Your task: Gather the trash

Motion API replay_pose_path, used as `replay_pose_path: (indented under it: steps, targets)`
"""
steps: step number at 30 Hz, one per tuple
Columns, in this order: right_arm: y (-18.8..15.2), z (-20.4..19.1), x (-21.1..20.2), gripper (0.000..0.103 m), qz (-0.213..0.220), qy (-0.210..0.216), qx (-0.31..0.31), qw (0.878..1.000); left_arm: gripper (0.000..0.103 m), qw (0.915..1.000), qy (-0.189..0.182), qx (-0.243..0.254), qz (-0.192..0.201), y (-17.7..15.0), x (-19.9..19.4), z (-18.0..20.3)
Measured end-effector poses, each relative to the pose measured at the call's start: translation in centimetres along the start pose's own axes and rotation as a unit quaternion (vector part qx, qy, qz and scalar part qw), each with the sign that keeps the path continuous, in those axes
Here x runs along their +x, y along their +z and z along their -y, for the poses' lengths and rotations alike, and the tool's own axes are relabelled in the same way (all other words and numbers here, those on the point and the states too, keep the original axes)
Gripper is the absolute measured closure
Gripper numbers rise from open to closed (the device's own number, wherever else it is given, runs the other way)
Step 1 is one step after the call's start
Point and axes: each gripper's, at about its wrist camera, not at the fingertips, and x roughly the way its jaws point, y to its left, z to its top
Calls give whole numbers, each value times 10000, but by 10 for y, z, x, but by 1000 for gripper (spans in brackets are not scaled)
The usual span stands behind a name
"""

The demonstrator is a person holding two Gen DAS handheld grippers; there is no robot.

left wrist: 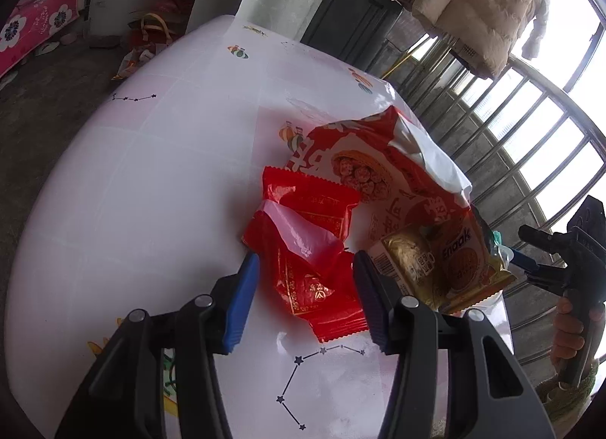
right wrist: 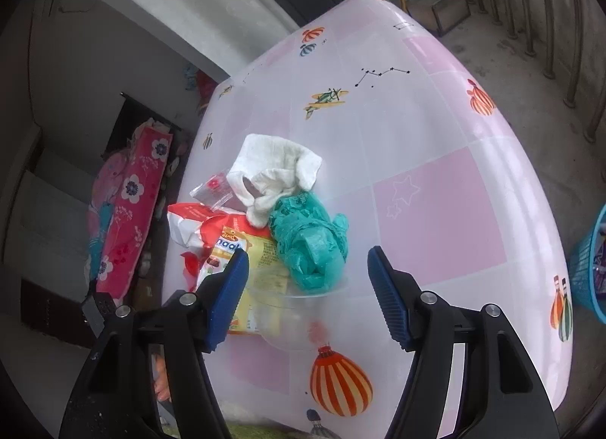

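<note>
A crumpled red wrapper [left wrist: 314, 280] lies on the table between the fingers of my left gripper [left wrist: 306, 256]. The jaws are open and straddle it without pressing. Behind it are a large red snack bag [left wrist: 363, 166] and a gold-yellow biscuit packet [left wrist: 462, 261]. My right gripper [right wrist: 307, 251] is open over a clear plastic cup [right wrist: 299, 314], with a teal plastic bag [right wrist: 310, 246] just beyond the fingertips. A white cloth wad [right wrist: 276, 174], the yellow packet [right wrist: 261, 261] and the red-white bag [right wrist: 193, 219] sit beside it. The right gripper [left wrist: 530, 253] also shows in the left wrist view, held by a hand [left wrist: 568, 329].
The table [right wrist: 435, 211] wears a pink-and-white cloth printed with balloons and stars. A blue mesh basket [right wrist: 591, 268] stands past its right edge. A small clear zip bag [right wrist: 212, 189] lies by the cloth wad. Railings [left wrist: 511, 128] and a hanging jacket [left wrist: 484, 3] stand behind.
</note>
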Motion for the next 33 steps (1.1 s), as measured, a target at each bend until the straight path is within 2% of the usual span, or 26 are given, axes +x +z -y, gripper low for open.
replay_pose_path:
  steps: [5, 10, 15, 18, 19, 24, 33]
  targets:
    - [-1, 1, 6, 41, -54, 18, -34, 10000, 55, 9994, 230, 220, -99, -7, 10, 8]
    - [-5, 5, 9, 43, -63, -12, -94, 9999, 71, 9985, 411, 352, -114, -10, 13, 14]
    - [-8, 15, 10, 69, -83, 146, 30, 9999, 89, 9981, 495, 346, -144, -11, 12, 12]
    - [-9, 18, 7, 80, -67, 300, 85, 9995, 94, 9980, 514, 334, -139, -11, 12, 11]
    - [-10, 18, 6, 82, -56, 333, 98, 9994, 97, 9981, 503, 325, -129, -11, 12, 11]
    - [-11, 19, -6, 88, 86, 527, 105, 9985, 100, 9986, 433, 314, -4, -10, 5, 12]
    - [-4, 17, -31, 93, 449, 812, 36, 9957, 102, 9974, 270, 327, 578, 0, -30, 19]
